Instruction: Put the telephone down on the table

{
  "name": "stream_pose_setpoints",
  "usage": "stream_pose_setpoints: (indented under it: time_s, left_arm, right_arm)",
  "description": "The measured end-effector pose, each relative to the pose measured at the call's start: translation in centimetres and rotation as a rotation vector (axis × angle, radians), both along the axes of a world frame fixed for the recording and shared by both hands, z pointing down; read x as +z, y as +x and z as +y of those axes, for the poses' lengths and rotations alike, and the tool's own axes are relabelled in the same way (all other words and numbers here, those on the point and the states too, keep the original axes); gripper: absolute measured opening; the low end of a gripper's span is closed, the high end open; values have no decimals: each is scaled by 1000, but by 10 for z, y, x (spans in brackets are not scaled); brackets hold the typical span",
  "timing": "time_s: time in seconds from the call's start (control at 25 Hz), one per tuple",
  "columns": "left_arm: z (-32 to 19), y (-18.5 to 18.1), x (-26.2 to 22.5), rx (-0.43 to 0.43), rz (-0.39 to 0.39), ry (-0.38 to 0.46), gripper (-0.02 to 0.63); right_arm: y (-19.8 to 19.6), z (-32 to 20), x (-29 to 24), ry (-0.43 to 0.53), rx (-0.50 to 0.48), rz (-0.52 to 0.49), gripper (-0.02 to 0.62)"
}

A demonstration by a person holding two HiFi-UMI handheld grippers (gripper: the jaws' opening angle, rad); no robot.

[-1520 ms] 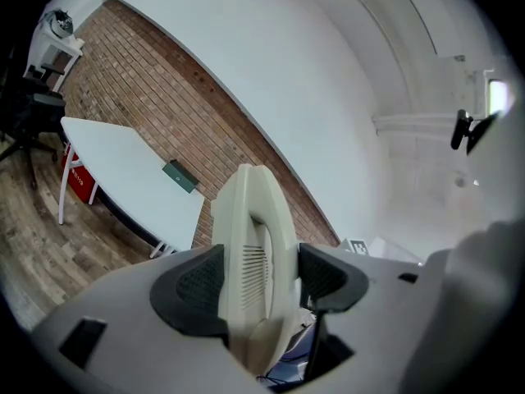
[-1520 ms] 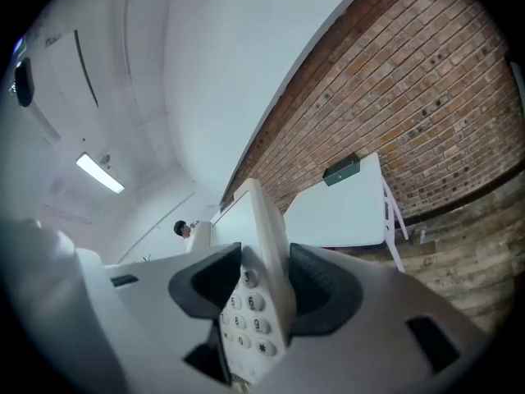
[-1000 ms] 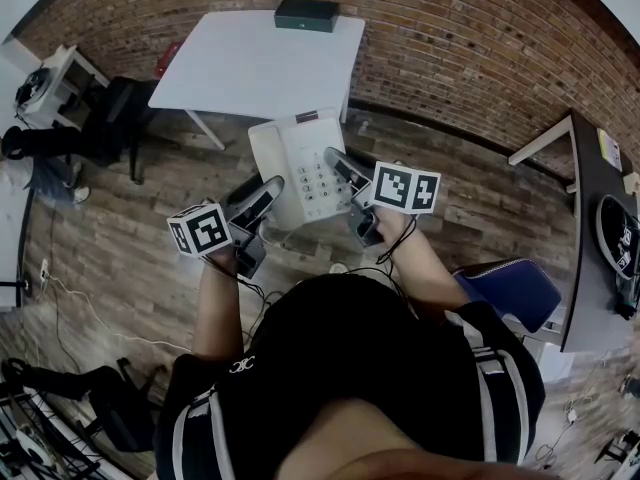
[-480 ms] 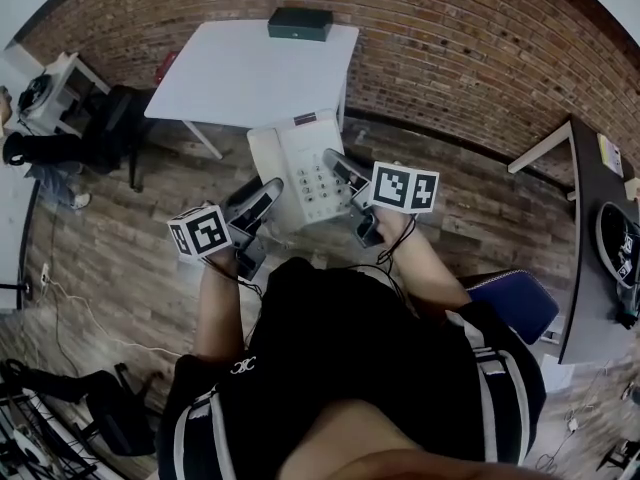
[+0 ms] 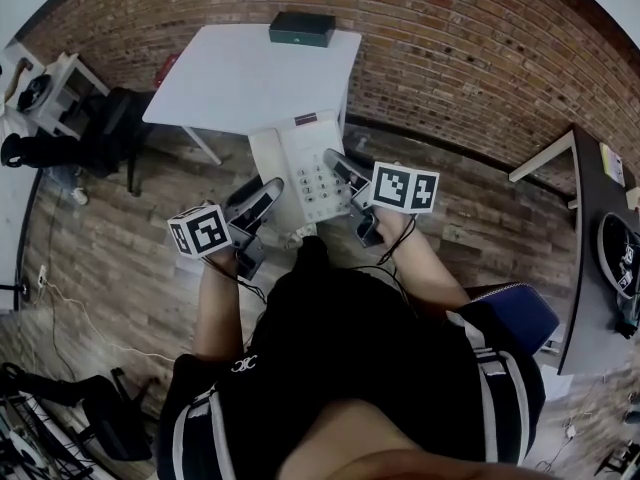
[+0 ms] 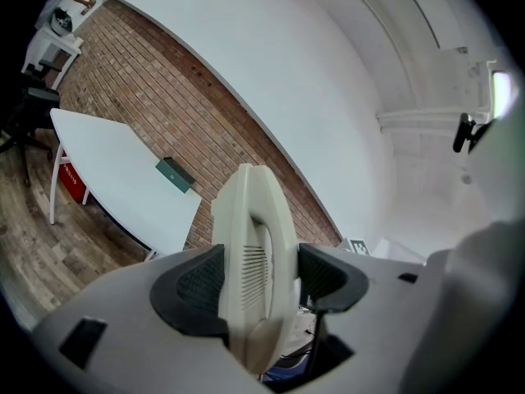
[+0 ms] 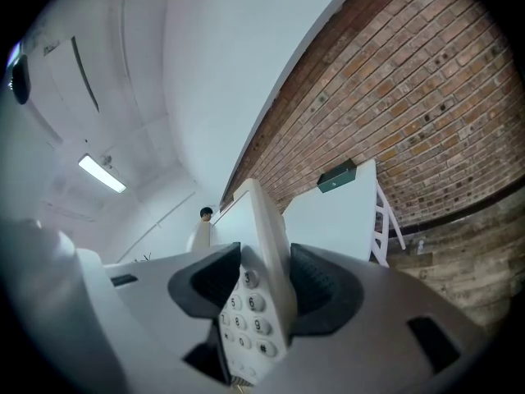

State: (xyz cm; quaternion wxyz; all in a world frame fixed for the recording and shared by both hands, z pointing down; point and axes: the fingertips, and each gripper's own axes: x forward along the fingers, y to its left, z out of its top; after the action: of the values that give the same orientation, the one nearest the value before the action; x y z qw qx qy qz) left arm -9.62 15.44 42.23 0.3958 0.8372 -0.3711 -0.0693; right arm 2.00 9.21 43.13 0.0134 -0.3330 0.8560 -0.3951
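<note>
Telephone [image 5: 303, 166] is held up between both grippers, on the person's side of the table [image 5: 240, 73], by its near edge. It is not resting on the tabletop, and wooden floor shows beneath it.

Left gripper [image 6: 253, 279]: jaws clamped on the handset side of the telephone, with the ribbed pads [image 6: 199, 281] pressed to the cream housing.

Right gripper [image 7: 261, 290]: jaws closed on the keypad side; number keys show just beside the pad.

Dark green box [image 5: 302, 27] lies at the table's far edge, against the brick wall [image 5: 470, 48].
</note>
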Motion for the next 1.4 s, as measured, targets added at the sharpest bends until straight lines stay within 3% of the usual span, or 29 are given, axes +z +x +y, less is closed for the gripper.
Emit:
stream_pose_setpoints:
  time_s: [0.56,1.4]
  left_arm:
    - [-91,-8,17,15,-8,-31,284]
    - [-308,-52,30,84,11,-116,282]
  right_arm:
    - [-7,-88,20,-37,16,-8,176]
    - [-48,-296,38,-130,76,22,177]
